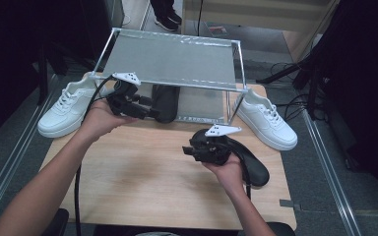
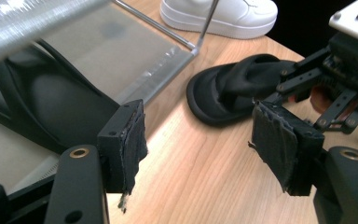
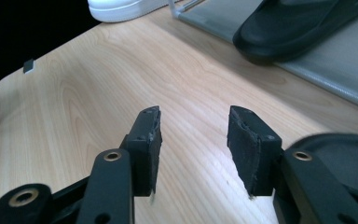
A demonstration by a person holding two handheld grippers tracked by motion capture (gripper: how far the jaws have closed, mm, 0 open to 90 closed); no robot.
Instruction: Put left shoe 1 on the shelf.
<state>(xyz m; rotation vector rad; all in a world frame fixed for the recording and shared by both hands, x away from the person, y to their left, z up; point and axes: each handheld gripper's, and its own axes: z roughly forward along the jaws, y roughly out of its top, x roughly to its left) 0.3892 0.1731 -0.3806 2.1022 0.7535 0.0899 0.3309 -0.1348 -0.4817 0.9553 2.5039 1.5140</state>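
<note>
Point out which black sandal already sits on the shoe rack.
The black sandal on the rack's lower shelf, beside the left tool. The other black sandal lies on the wooden table by the right hand.

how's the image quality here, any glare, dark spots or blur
High view: dark surroundings, evenly lit wooden table, soft overall. Left gripper view: bright glare streak on the wood between the jaws of the left hand-held gripper; rack edge blown out. Right gripper view: sheen on the wood, black slipper slightly soft.
</note>
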